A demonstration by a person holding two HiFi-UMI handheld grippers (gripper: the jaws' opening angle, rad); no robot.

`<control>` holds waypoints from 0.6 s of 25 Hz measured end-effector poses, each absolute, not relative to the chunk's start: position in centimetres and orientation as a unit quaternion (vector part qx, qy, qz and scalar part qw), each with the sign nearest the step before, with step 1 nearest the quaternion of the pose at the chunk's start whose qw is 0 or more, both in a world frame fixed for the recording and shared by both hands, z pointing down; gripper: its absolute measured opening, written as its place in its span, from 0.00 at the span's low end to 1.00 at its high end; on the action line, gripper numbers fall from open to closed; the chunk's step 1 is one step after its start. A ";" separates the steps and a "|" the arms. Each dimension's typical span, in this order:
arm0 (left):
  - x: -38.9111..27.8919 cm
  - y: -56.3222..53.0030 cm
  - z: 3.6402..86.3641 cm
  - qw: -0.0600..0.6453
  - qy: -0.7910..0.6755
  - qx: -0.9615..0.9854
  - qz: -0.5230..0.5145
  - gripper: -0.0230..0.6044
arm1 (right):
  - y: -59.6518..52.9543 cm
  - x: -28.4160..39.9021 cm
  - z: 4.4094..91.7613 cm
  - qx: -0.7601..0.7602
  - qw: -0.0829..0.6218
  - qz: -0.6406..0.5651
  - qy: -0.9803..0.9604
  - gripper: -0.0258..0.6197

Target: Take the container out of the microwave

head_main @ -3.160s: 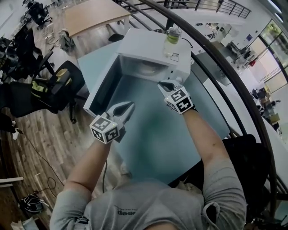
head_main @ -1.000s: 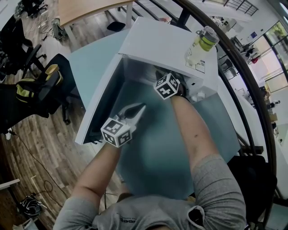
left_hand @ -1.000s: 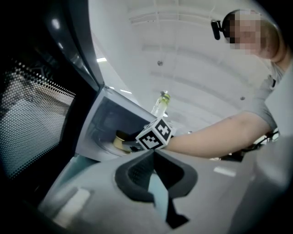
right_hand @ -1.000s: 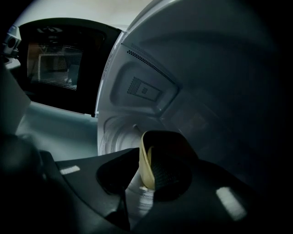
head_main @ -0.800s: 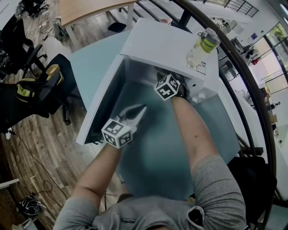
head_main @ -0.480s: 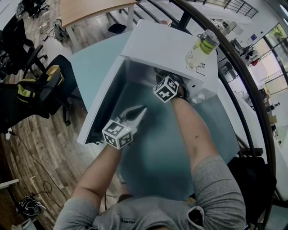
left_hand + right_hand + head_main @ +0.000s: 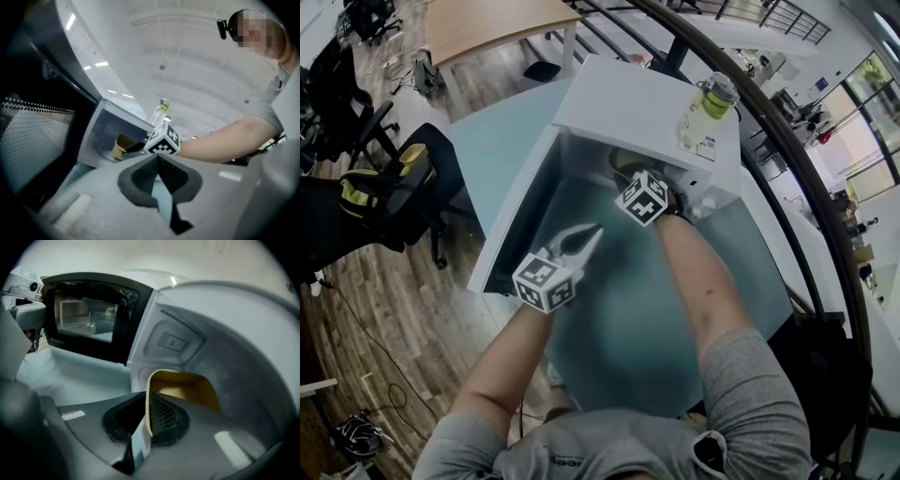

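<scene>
While left gripper (image 7: 157,157) jaws meet empty, right gripper (image 7: 146,401) jaws clamp the container (image 7: 183,385) rim.

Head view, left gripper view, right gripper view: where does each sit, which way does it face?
Head view: on the person's head, steeply down at the open microwave; left forearm, right forearm, left gripper, right gripper show.
Left gripper view: on the left gripper, facing the microwave mouth; own shut jaws, the right forearm show.
Right gripper view: on the right gripper, into the cavity; own jaws clamp the container wall.
Shared: microwave and container in all three.
</scene>
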State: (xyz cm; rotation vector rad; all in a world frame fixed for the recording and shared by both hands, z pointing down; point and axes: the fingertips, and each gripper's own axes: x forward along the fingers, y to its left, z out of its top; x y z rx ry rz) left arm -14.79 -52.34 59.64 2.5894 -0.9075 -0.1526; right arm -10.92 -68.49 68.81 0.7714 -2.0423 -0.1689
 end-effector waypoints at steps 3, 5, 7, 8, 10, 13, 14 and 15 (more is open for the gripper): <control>-14.9 -51.4 59.0 0.193 -0.324 0.925 -0.053 0.07 | -66.6 -11.5 68.3 0.299 0.455 -0.066 -0.836 0.07; -15.0 -50.6 58.5 0.191 -0.323 0.926 -0.052 0.07 | -65.2 -11.9 67.9 0.290 0.453 -0.064 -0.841 0.07; -15.2 -49.7 57.9 0.187 -0.322 0.927 -0.051 0.07 | -63.9 -12.2 67.3 0.283 0.451 -0.060 -0.844 0.07; -15.4 -49.2 57.5 0.184 -0.322 0.927 -0.050 0.07 | -63.2 -12.3 67.0 0.281 0.449 -0.059 -0.846 0.07; -15.7 -48.4 56.8 0.180 -0.322 0.928 -0.050 0.07 | -62.0 -12.6 66.1 0.279 0.443 -0.055 -0.850 0.07; -16.1 -47.0 55.8 0.177 -0.322 0.929 -0.050 0.07 | -59.7 -12.9 65.3 0.271 0.440 -0.050 -0.855 0.07; -16.2 -46.6 55.5 0.176 -0.321 0.929 -0.050 0.07 | -58.9 -13.0 65.1 0.268 0.438 -0.047 -0.857 0.07; -16.3 -46.1 55.2 0.174 -0.320 0.930 -0.050 0.07 | -58.1 -13.2 64.9 0.265 0.437 -0.045 -0.858 0.07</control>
